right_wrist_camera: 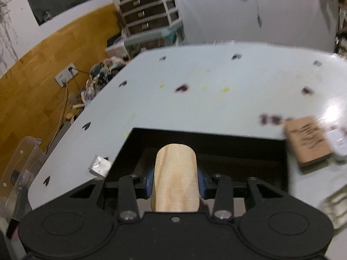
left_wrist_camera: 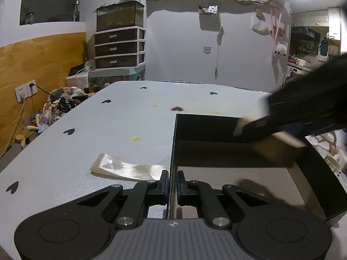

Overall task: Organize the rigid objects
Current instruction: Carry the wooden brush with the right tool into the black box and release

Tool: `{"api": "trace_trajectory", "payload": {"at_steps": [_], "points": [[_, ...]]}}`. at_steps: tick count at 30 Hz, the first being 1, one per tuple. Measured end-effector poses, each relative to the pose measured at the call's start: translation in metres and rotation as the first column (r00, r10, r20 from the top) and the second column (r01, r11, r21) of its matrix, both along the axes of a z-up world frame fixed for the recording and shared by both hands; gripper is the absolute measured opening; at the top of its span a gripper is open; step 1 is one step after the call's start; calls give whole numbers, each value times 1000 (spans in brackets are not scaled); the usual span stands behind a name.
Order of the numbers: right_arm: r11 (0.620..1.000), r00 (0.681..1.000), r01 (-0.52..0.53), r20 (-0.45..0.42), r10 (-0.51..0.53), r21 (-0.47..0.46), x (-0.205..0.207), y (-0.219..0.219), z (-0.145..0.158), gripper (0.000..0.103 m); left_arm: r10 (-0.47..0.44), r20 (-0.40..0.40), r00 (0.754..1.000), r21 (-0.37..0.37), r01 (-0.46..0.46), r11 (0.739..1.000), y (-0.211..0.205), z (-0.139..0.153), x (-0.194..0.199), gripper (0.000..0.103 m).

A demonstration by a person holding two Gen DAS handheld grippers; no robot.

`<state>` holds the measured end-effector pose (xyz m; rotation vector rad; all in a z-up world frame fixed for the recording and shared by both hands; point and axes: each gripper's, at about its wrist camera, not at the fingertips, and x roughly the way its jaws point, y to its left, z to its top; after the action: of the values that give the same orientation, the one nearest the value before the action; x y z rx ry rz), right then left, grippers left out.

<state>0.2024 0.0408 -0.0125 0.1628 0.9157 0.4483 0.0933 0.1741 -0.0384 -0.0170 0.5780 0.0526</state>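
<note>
A black open box (left_wrist_camera: 321, 173) sits on the white table (left_wrist_camera: 108, 130). My left gripper (left_wrist_camera: 172, 181) is shut on the box's left wall, one finger on each side. My right gripper (right_wrist_camera: 175, 179) is shut on a pale rounded wooden block (right_wrist_camera: 175, 177) and holds it over the box (right_wrist_camera: 208, 134). In the left wrist view the right gripper (left_wrist_camera: 240, 129) is a blurred dark shape over the box's far right corner, with the wooden block (left_wrist_camera: 282, 137) in it. A brown cardboard piece (left_wrist_camera: 273, 151) lies inside the box.
A shiny flat packet (left_wrist_camera: 128, 169) lies on the table just left of the box; it also shows in the right wrist view (right_wrist_camera: 99, 165). A brown printed block (right_wrist_camera: 308, 140) and a white item (right_wrist_camera: 338, 145) lie right of the box. A drawer unit (left_wrist_camera: 119, 47) stands behind the table.
</note>
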Motion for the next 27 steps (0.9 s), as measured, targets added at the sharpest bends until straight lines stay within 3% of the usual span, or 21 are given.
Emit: {"api": "trace_trajectory", "payload": {"at_steps": [6, 16, 27], "points": [[999, 996, 27, -83, -24, 33, 16, 21, -15, 40, -36, 14, 999, -29, 36, 999, 7, 1, 0, 6], [999, 997, 42, -73, -40, 28, 17, 22, -12, 53, -64, 11, 998, -35, 65, 997, 12, 2, 3, 6], [999, 996, -48, 71, 47, 13, -18, -13, 18, 61, -41, 3, 999, -38, 41, 998, 10, 4, 3, 6]]}}
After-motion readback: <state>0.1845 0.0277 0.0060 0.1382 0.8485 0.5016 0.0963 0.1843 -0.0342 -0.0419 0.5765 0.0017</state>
